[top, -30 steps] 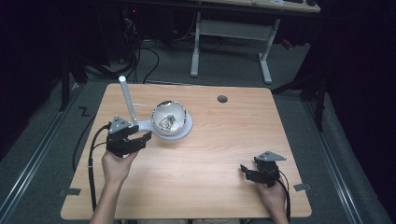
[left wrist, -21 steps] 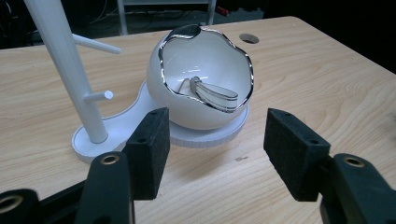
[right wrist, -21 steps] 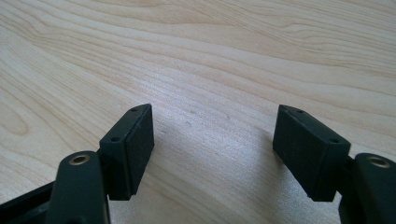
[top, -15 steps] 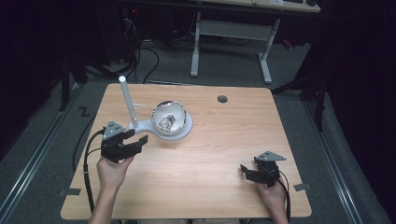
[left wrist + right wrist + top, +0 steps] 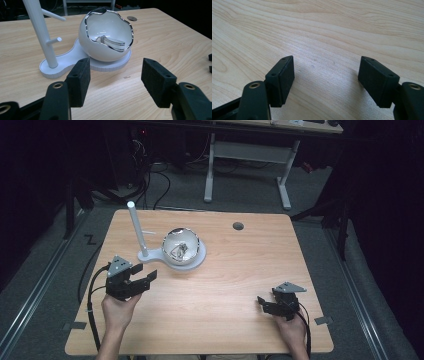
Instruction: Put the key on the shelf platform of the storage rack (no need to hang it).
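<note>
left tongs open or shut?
Open. The left tongs have both pads apart with bare table between them, short of the bowl.

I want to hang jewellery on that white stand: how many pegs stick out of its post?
2. An upper peg angles off the post toward the bowl; a short lower peg sits below it. Others may hide behind the post.

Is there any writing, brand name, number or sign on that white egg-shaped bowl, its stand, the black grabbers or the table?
None can be read.
White bowl with its chrome rim: no lettering.
White stand and its post: plain.
Left gripper and right gripper: bare black pads with screw holes, no marks.
Table: wood grain alone.
The dark mark on the floor left of the table is tape, not a letter I can read.
</note>
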`<action>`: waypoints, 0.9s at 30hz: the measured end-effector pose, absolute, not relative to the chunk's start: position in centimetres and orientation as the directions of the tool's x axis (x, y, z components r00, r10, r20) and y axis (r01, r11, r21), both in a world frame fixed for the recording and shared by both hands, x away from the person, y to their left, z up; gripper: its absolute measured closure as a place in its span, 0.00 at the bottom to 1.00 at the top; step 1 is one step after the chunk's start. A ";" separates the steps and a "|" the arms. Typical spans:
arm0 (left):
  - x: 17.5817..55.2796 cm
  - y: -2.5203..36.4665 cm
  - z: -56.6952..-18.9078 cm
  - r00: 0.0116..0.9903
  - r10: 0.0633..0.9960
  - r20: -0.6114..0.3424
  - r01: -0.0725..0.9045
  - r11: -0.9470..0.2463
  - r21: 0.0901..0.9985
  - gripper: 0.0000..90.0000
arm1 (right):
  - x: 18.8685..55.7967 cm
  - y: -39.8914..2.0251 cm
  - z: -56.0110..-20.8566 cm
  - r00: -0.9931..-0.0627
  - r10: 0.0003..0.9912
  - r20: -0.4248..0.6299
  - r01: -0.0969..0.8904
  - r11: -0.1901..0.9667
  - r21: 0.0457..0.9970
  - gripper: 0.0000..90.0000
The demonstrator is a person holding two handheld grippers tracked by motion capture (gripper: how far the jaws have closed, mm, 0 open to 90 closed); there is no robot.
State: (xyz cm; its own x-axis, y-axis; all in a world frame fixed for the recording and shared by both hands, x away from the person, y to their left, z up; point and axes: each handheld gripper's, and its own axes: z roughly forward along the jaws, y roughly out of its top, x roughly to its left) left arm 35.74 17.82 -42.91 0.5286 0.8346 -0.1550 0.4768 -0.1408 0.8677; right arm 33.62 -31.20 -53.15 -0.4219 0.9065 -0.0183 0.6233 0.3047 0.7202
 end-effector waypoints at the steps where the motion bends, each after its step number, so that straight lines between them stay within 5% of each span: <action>1: 35.7 17.8 -42.9 0.531 0.832 -0.160 0.477 -0.137 0.868 0.45 | 33.6 -31.2 -53.1 -0.422 0.907 -0.018 0.623 0.305 0.720 0.33; 27: 34.1 18.2 -45.1 0.511 0.842 -0.171 0.503 -0.132 0.854 0.45 | 33.6 -31.2 -53.1 -0.420 0.907 -0.017 0.625 0.303 0.720 0.33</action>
